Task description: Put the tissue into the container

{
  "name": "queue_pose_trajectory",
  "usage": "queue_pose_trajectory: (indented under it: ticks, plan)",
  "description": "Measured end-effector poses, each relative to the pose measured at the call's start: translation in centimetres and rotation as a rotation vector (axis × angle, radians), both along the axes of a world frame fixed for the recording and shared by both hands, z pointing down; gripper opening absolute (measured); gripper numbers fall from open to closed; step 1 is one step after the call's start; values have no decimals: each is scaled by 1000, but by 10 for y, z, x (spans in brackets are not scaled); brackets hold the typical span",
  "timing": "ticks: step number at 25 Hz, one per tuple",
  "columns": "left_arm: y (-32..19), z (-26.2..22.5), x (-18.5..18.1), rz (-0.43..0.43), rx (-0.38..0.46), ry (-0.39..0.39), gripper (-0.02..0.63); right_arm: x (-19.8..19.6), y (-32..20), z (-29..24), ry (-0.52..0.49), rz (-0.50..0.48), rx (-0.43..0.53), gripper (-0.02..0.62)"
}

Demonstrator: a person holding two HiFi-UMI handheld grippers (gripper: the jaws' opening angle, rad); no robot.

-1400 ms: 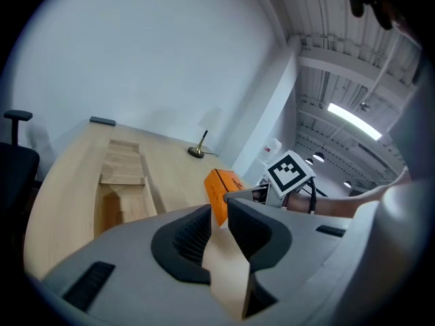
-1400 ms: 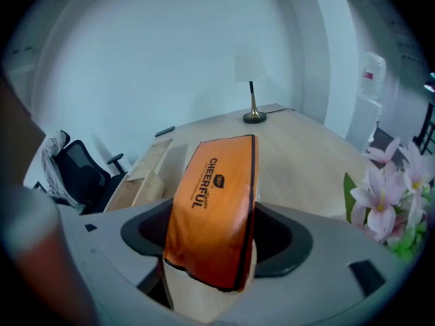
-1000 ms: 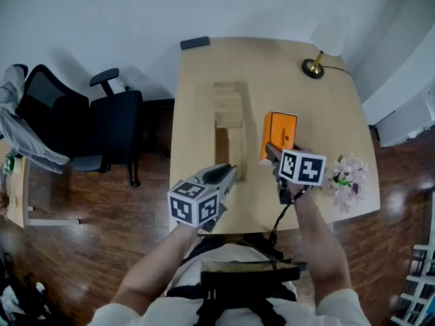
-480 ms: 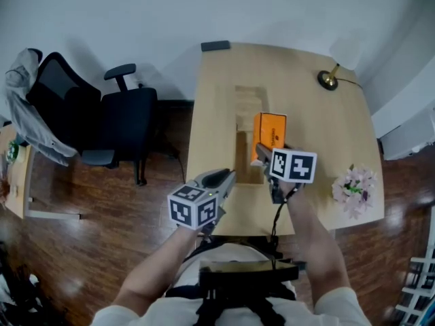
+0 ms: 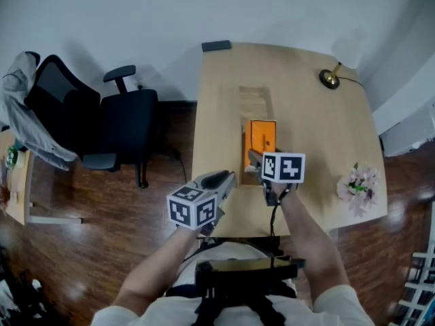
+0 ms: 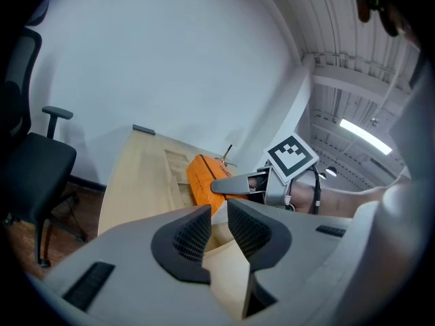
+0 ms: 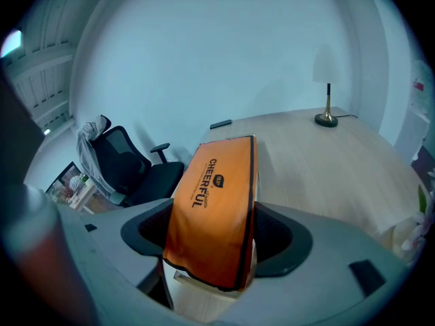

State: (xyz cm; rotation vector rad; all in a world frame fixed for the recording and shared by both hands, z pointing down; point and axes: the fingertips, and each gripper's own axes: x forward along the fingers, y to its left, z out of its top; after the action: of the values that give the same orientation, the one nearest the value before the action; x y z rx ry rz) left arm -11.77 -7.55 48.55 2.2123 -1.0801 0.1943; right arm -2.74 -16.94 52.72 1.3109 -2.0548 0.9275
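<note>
The right hand-held gripper [image 5: 253,157] [image 7: 212,240] clamps the near end of the orange tissue pack [image 5: 260,138] [image 7: 216,195] between its 2 jaws, holding the pack just above the long wooden container [image 5: 254,103] on the desk [image 5: 316,138]. The left hand-held gripper [image 5: 227,177] [image 6: 219,224] hovers at the desk's near edge, its jaws a narrow gap apart with nothing between them.

Soft, even room light, a ceiling strip [image 6: 363,133] glowing; fisheye bends the wall [image 5: 136,12], corners go black, and the left gripper [image 6: 217,216] blurs close up.
</note>
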Motion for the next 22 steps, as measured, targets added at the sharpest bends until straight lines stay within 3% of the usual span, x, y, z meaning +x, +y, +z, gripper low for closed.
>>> queue_pose_trajectory:
  ticks: [15, 22]
  plan:
    - [0, 14, -1, 17, -42, 13, 74, -10, 10, 51, 36, -31, -106, 356]
    - [3, 18, 1, 19, -54, 20, 74, -11, 4, 62, 45, -21, -109, 360]
